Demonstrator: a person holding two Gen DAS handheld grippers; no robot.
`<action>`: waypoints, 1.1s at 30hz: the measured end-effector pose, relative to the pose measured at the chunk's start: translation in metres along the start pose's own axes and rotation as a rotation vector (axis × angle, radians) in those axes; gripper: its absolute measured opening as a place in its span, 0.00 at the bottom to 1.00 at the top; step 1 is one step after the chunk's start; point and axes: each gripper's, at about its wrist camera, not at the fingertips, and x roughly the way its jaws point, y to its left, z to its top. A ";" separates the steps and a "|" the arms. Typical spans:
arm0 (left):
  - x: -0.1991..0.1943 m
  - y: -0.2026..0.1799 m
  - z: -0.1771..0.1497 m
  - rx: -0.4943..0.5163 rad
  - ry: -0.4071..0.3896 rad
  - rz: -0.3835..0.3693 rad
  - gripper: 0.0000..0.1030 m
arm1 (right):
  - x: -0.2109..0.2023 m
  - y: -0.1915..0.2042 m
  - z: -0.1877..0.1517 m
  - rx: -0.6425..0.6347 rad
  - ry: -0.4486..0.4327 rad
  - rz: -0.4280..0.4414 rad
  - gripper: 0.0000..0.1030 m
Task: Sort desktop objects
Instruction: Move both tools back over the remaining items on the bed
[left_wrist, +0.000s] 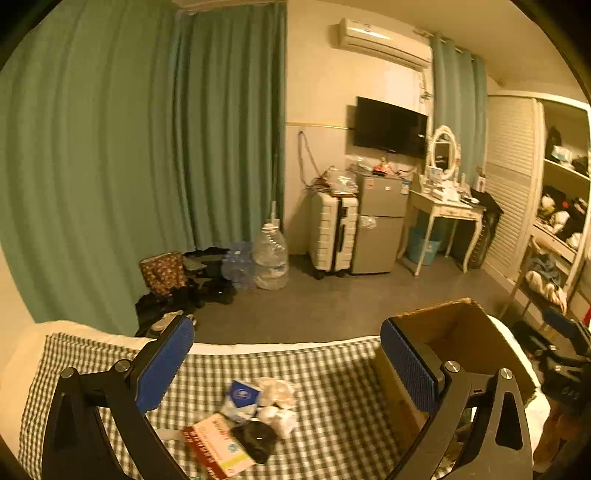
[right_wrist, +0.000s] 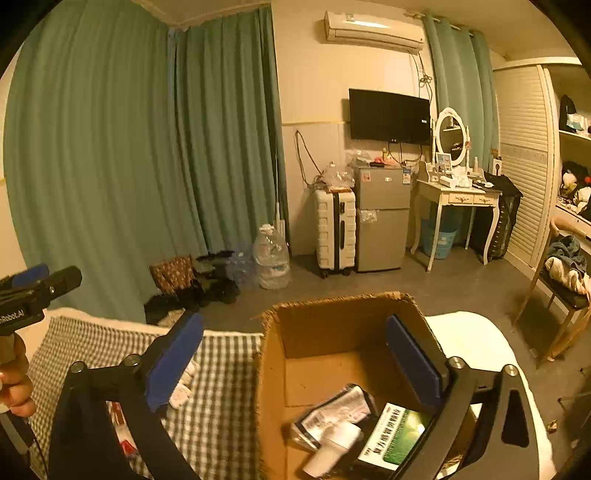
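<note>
A small pile lies on the checked cloth: a blue-and-white packet, crumpled white tissue, a red-and-white box and a black object. My left gripper hovers above the pile, open and holding nothing. An open cardboard box stands on the right of the cloth. It holds a green medicine box, a white bottle and a silver-black packet. Over it my right gripper is open, with nothing between its pads. The left gripper's body and a hand show at the left edge.
The cloth ends at a white edge, with grey floor beyond. Green curtains, water jugs, a white suitcase, a small fridge and a dressing table line the far side. A chair stands on the right.
</note>
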 end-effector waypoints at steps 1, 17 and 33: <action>0.001 0.009 0.000 -0.010 0.002 0.007 1.00 | -0.001 0.003 0.000 -0.001 -0.012 0.003 1.00; -0.001 0.095 -0.021 -0.045 -0.039 0.131 1.00 | 0.030 0.081 -0.015 -0.141 0.045 0.033 1.00; 0.014 0.185 -0.011 -0.027 -0.003 0.198 1.00 | 0.071 0.124 0.023 -0.185 0.219 0.215 1.00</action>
